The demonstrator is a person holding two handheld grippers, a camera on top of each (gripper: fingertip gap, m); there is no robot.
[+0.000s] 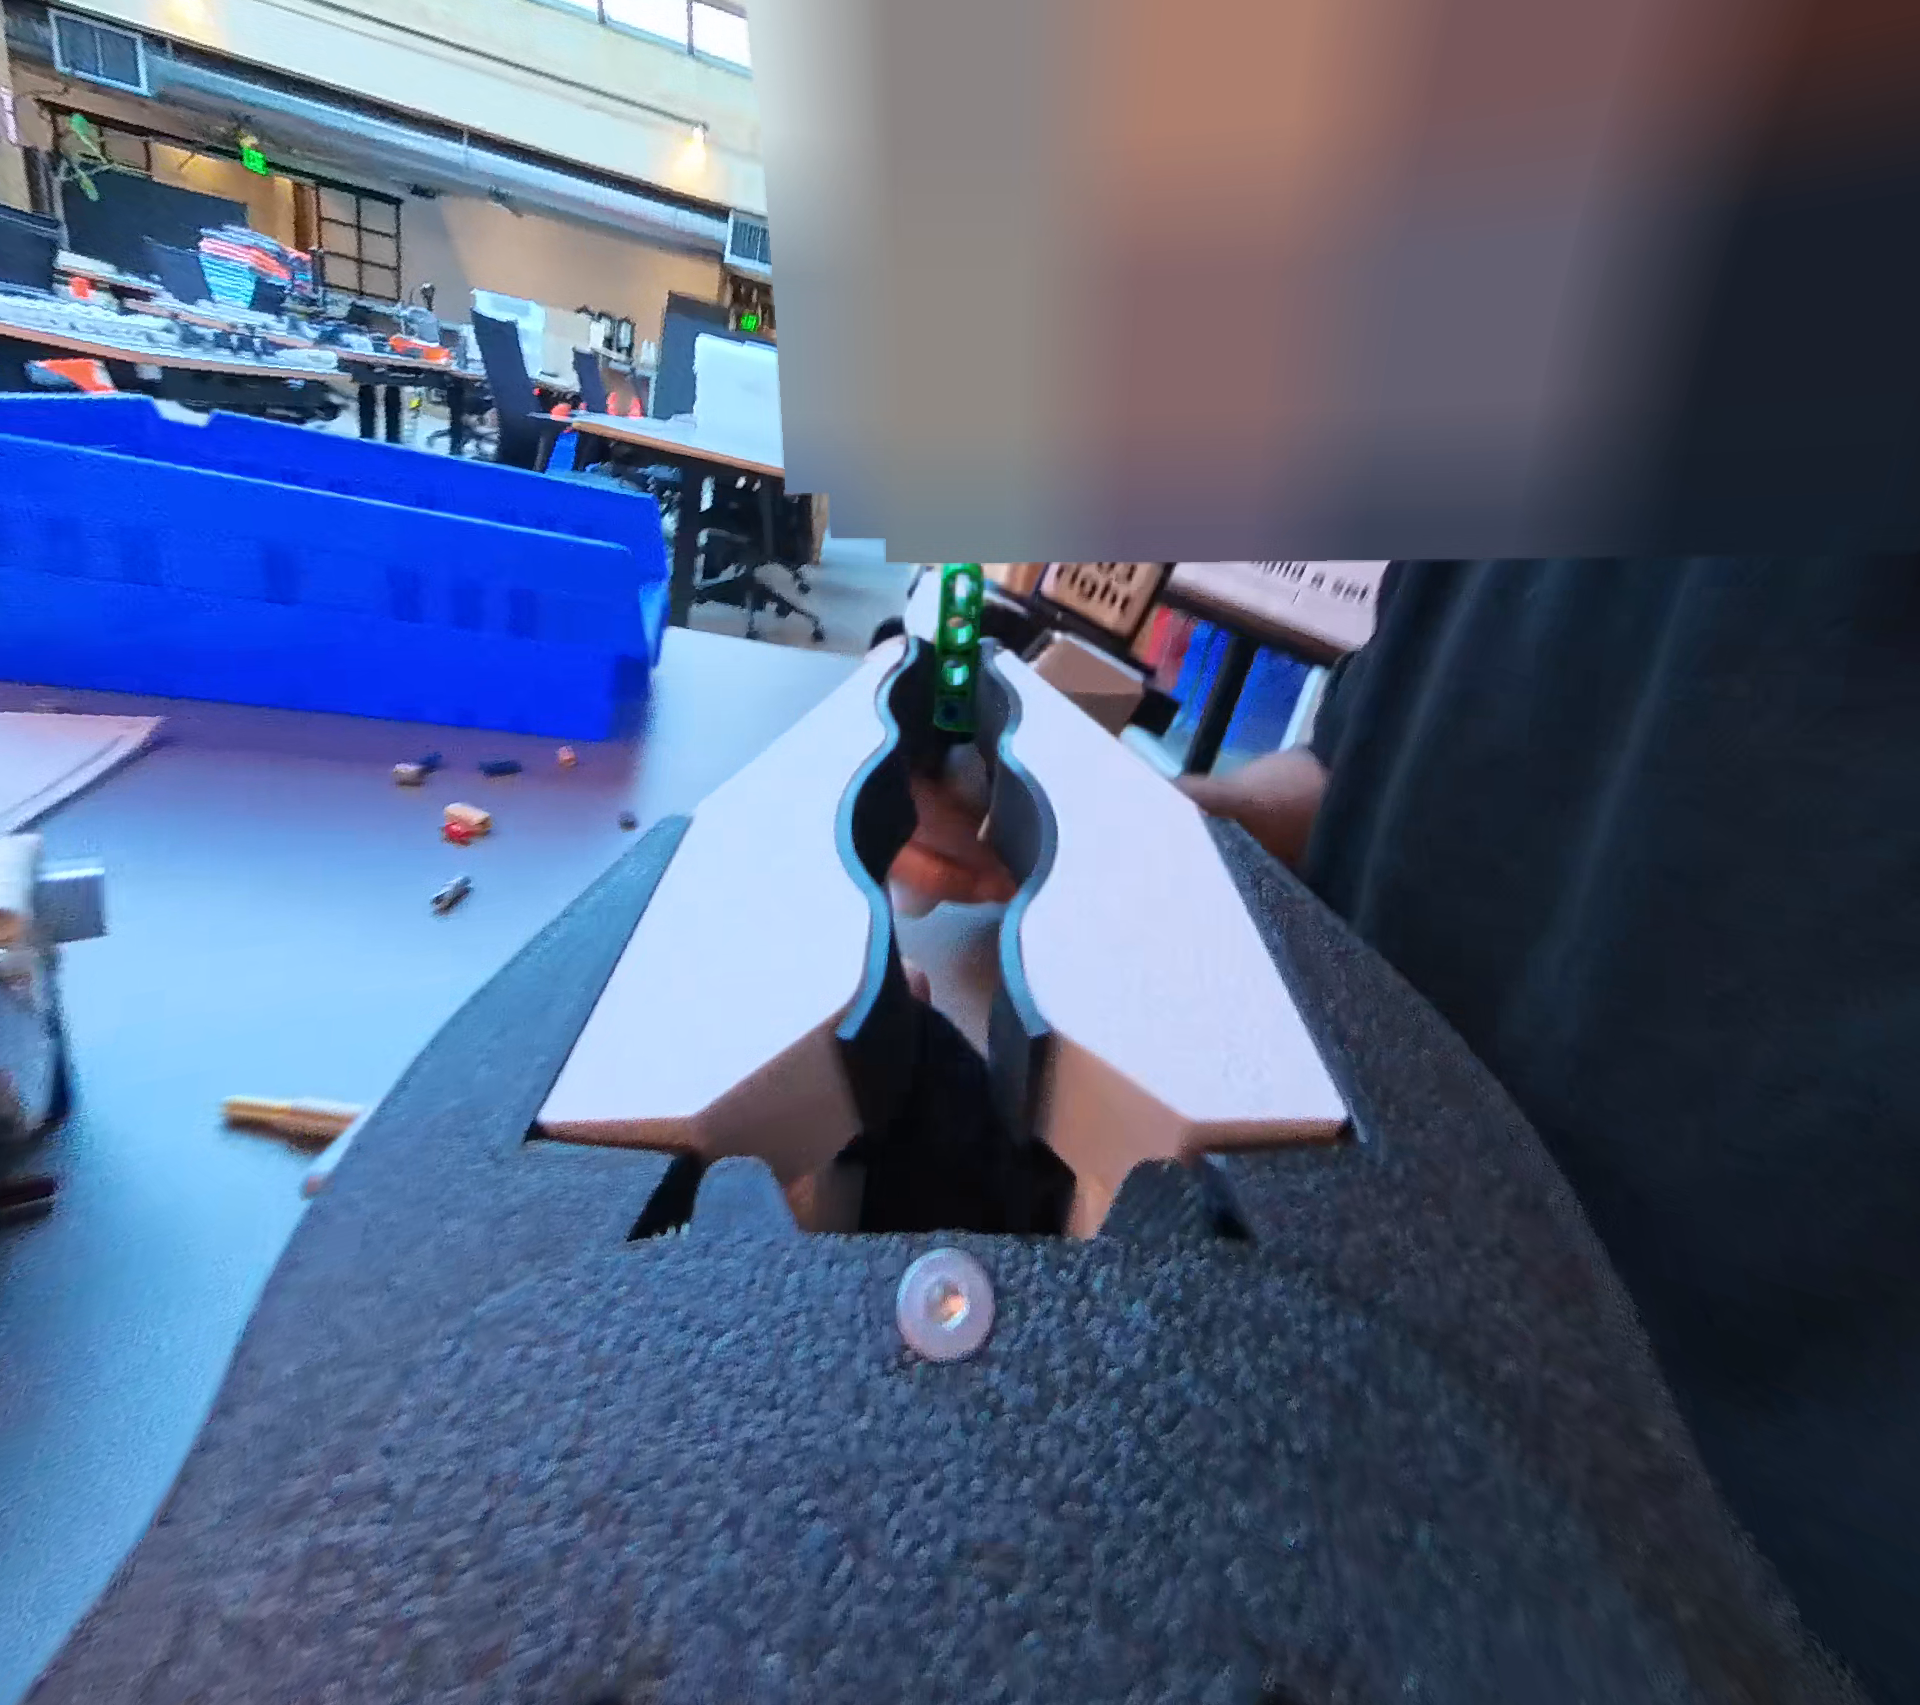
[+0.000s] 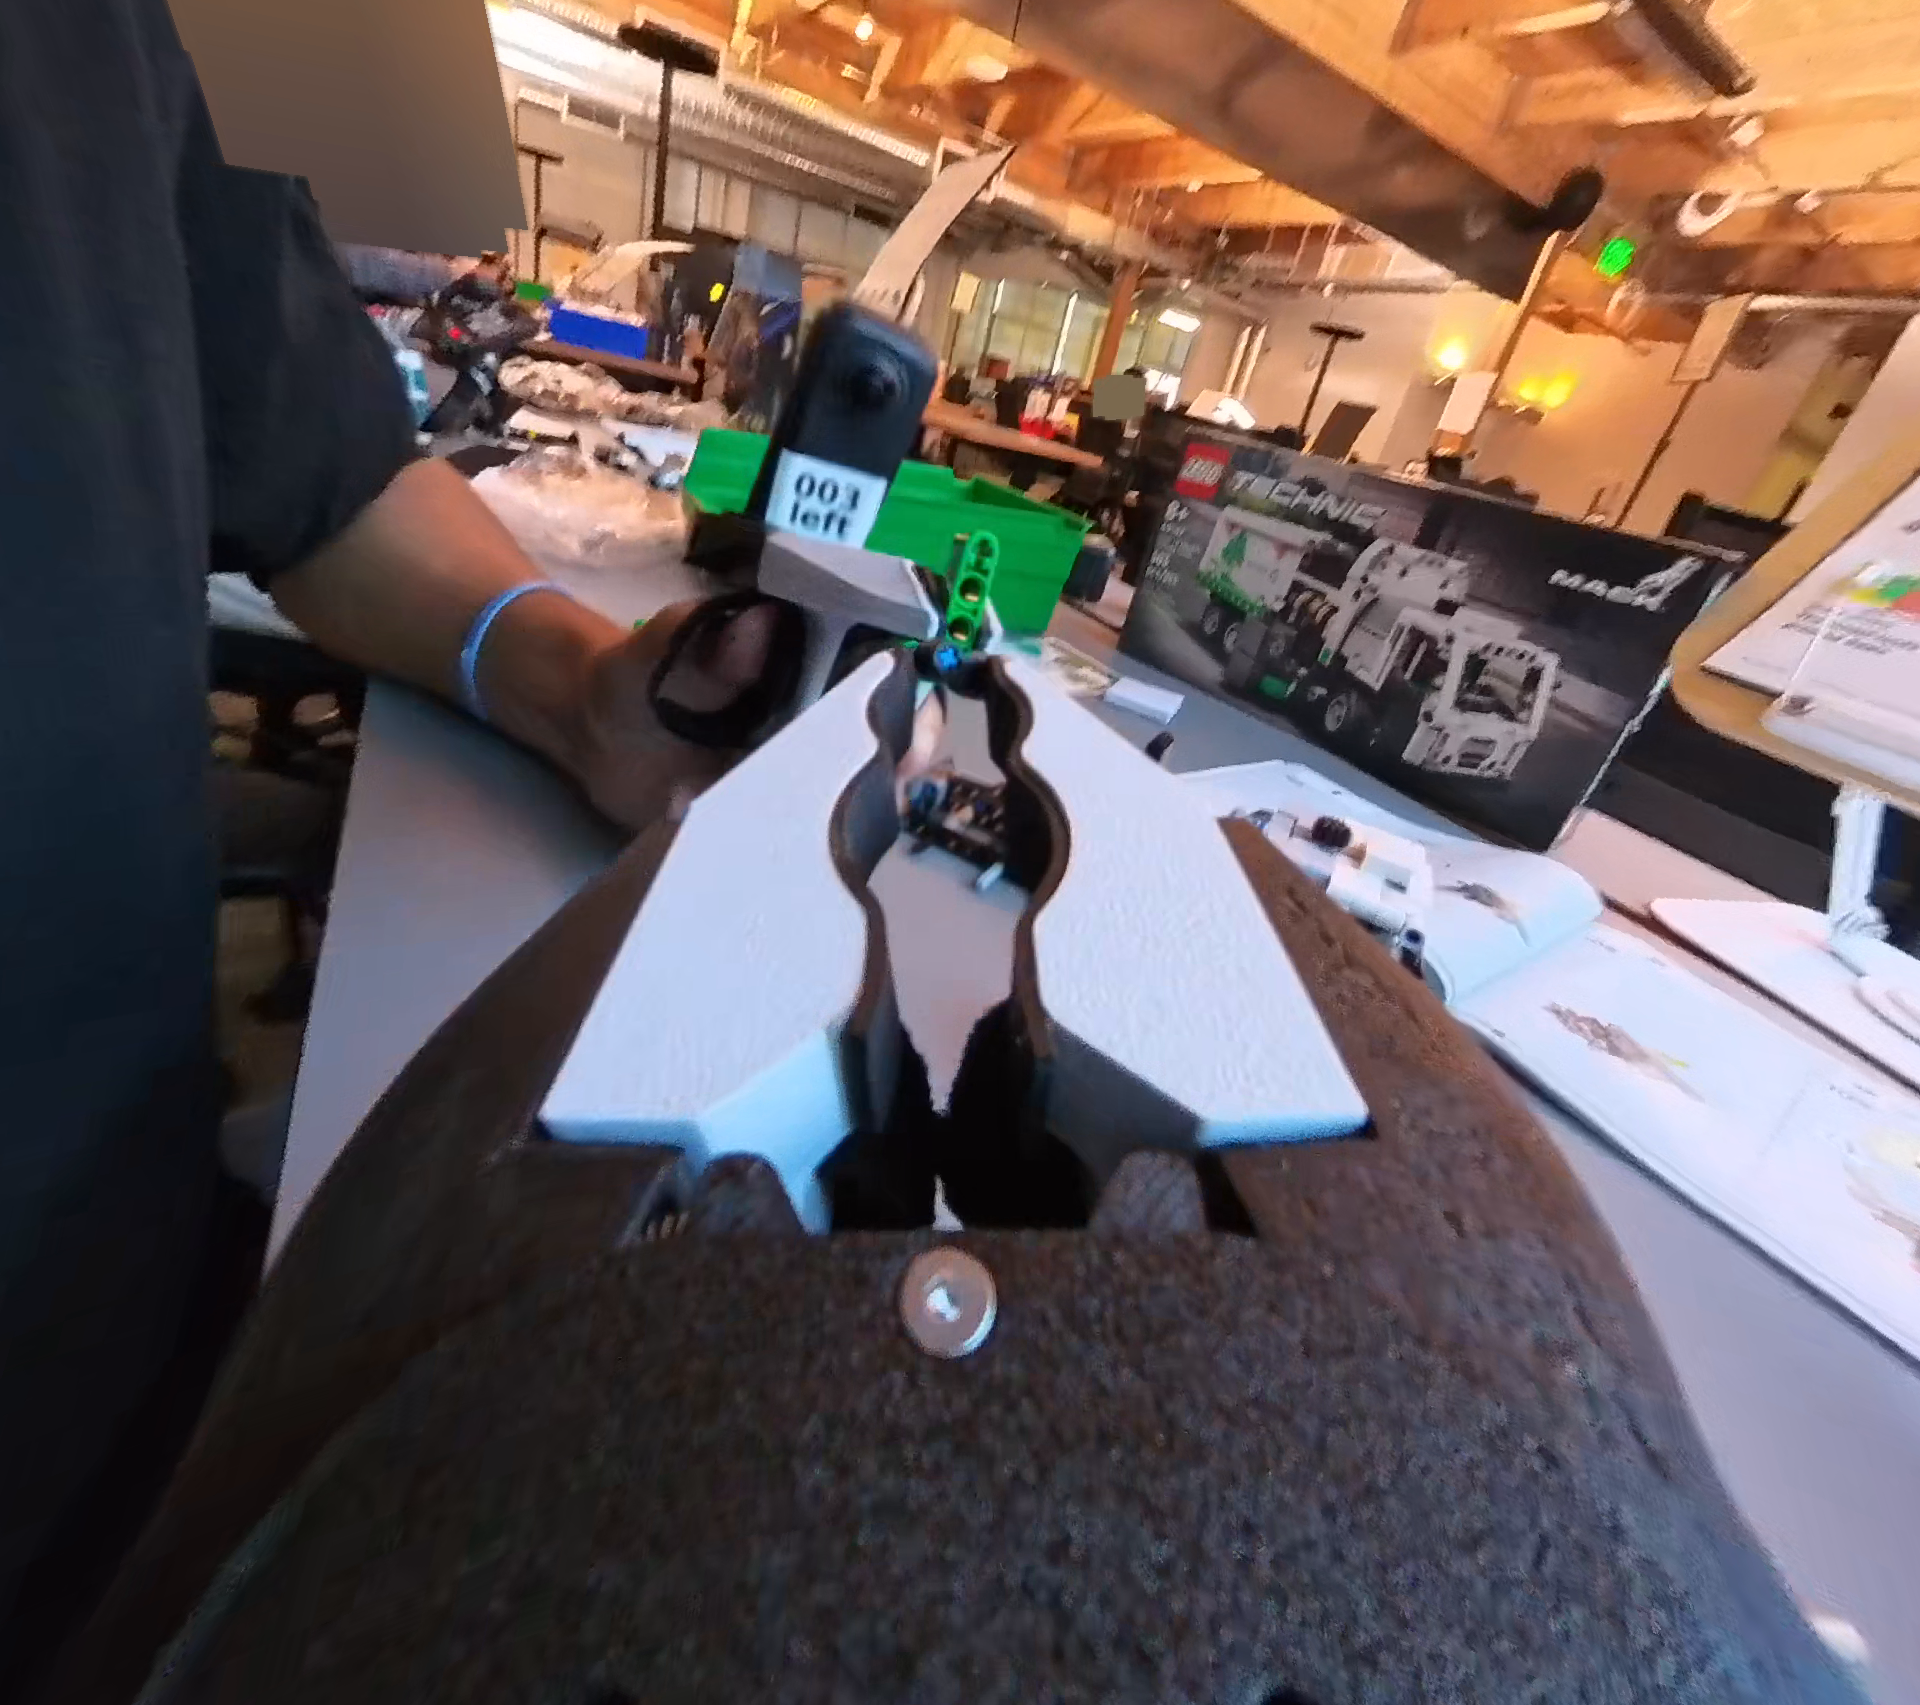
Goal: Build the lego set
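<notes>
On my left, the left tongs (image 1: 948, 699) are clamped on a green beam with holes (image 1: 957, 647), held upright above the grey table (image 1: 260, 980). My right tongs (image 2: 951, 668) meet that beam (image 2: 971, 590) at its lower end, closed around a small blue and black piece (image 2: 948, 656). I judge the step in hand is pushing a pin into the beam; the next move calls for lining it with a hole and pressing straight.

Only the left view shows blue bins (image 1: 312, 554) and loose pieces (image 1: 465, 822). Only the right view shows the set's box (image 2: 1403, 647), open instruction booklet (image 2: 1662, 1063) and green bin (image 2: 966, 533).
</notes>
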